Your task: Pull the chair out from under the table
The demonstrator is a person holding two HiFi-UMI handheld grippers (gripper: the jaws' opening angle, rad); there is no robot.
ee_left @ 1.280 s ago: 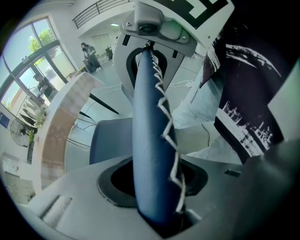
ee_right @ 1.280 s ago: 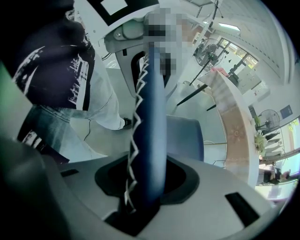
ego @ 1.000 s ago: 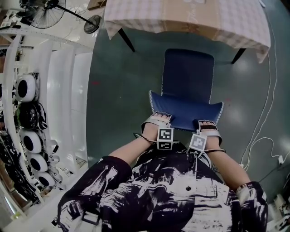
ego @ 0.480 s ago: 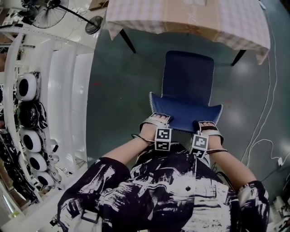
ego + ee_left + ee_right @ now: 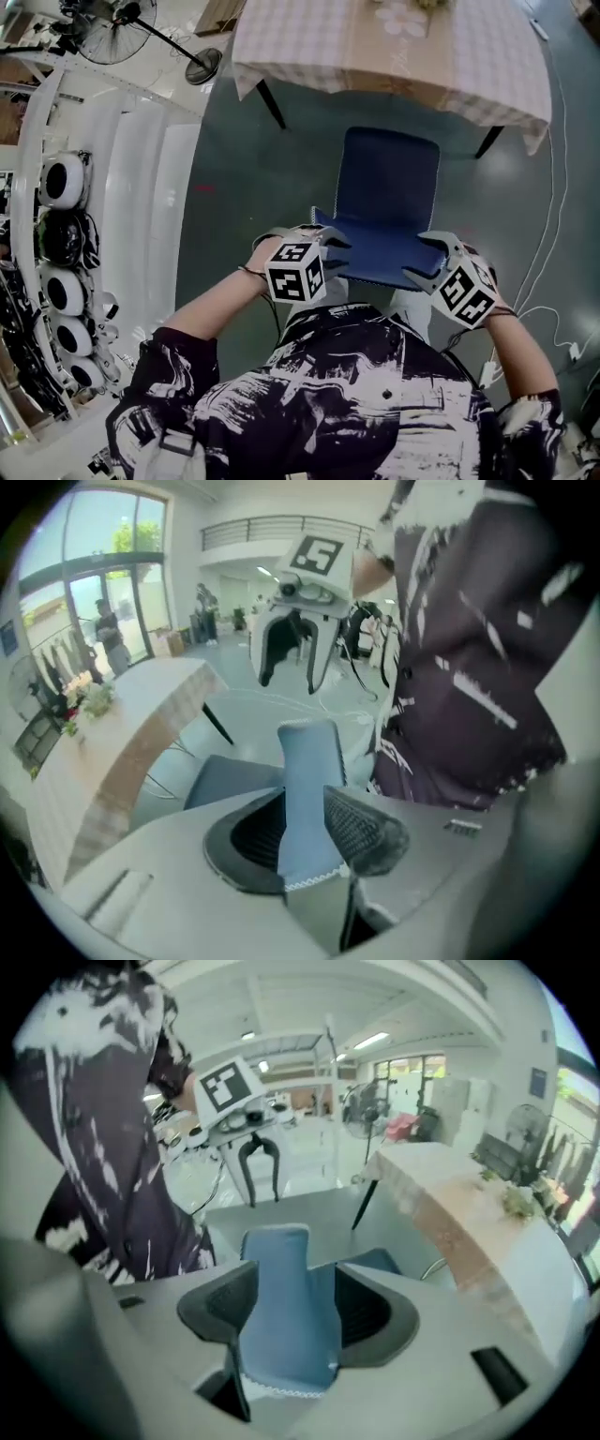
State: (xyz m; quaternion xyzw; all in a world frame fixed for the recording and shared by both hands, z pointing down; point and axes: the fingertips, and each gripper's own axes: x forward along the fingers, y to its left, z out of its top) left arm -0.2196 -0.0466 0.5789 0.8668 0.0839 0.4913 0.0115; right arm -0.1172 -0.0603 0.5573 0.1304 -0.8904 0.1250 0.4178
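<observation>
A blue chair stands with its seat (image 5: 389, 173) just clear of the checked-cloth table (image 5: 469, 56) and its backrest (image 5: 375, 255) towards me. My left gripper (image 5: 333, 246) has just been closing at the backrest's left top corner. In the left gripper view both pads press on the blue backrest (image 5: 309, 761). My right gripper (image 5: 420, 264) is at the right top corner. Its jaws have just been opening and stand wider, with the backrest (image 5: 281, 1316) lying between them.
A white shelf unit (image 5: 122, 187) with round devices runs along the left. A fan's stand (image 5: 202, 66) is at the table's left corner. A white cable (image 5: 553, 234) trails over the floor on the right. Flowers (image 5: 403, 17) lie on the table.
Both grippers have risen from the backrest's near edge and rolled outwards to its top corners. The chair has stayed where it was.
</observation>
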